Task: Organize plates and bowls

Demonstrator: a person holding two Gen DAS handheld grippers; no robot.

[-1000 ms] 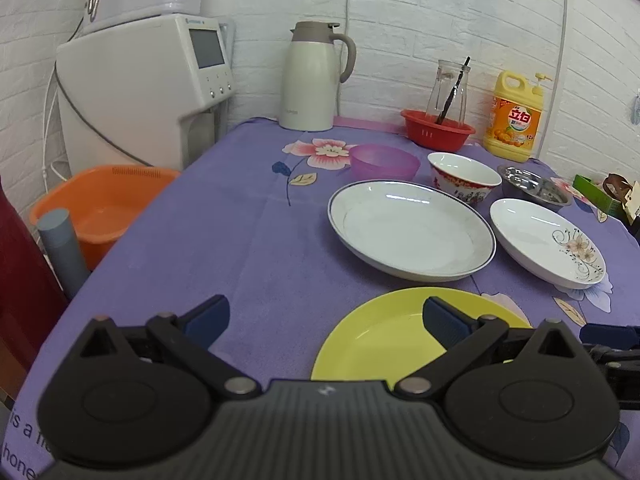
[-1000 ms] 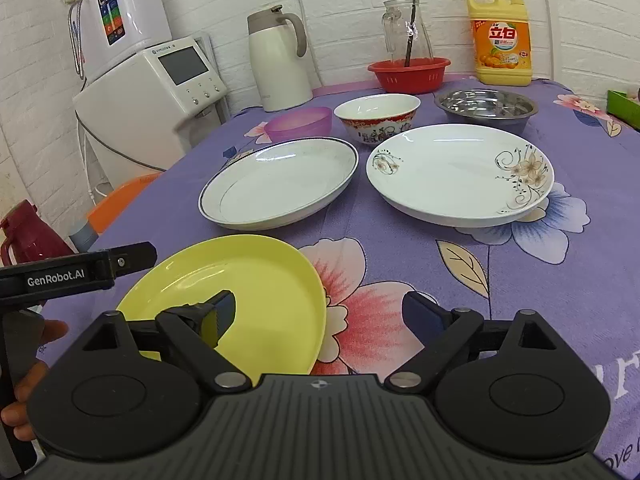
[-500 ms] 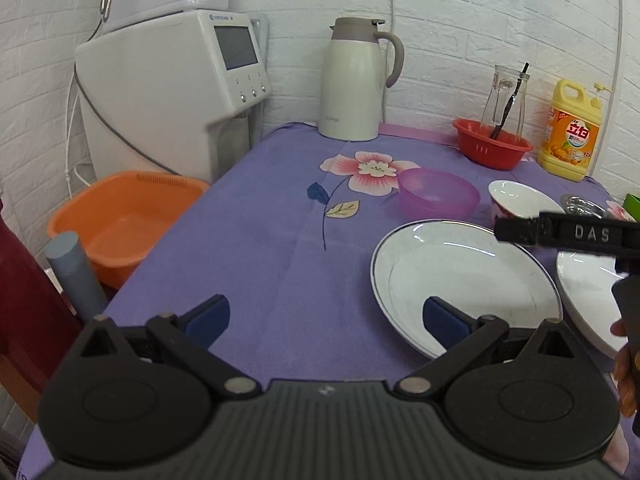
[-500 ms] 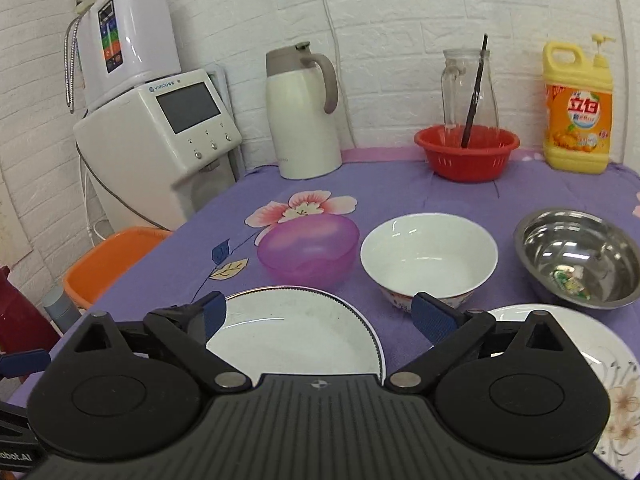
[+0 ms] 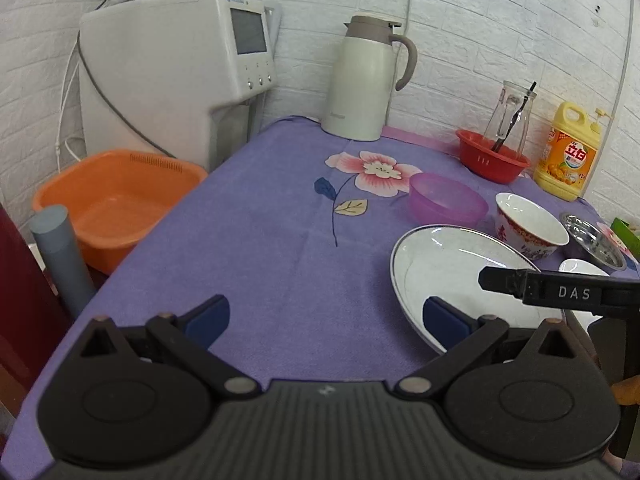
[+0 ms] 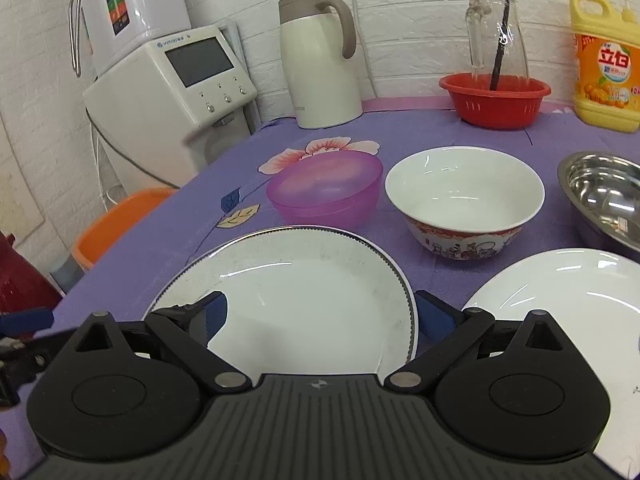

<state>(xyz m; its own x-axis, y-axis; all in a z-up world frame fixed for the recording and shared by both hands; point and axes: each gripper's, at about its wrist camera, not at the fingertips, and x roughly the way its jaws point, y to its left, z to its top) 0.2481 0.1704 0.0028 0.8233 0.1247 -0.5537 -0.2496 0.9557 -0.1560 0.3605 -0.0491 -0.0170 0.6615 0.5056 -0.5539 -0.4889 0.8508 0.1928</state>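
While both claws hang over the purple-clothed desk [image 5: 260, 240], neither has hold of anything. The left claw [image 5: 326, 318] is spread wide, its blue pads apart above bare cloth, with the silver-rimmed white plate [image 5: 452, 272] at about 2 o'clock from it and its right pad just over that plate's near rim. The right claw [image 6: 320, 314] is likewise wide open, poised above the same silver-rimmed plate [image 6: 304, 288], which fills the gap between its pads.

From the right wrist view, the purple bowl [image 6: 324, 192] sits at 12 o'clock beyond the plate, just beside the white bowl with a red pattern [image 6: 464, 204] at 1 o'clock. A steel bowl [image 6: 604, 196] lies at 2 o'clock, and a second white plate [image 6: 560, 292] rests at 3 o'clock, near the first plate; whether they touch cannot be told.

Along the far edge of the desk stand a cream thermos jug [image 6: 320, 60], a red basket [image 6: 496, 98] holding a glass pitcher [image 6: 498, 32], and a yellow detergent bottle [image 6: 606, 60].
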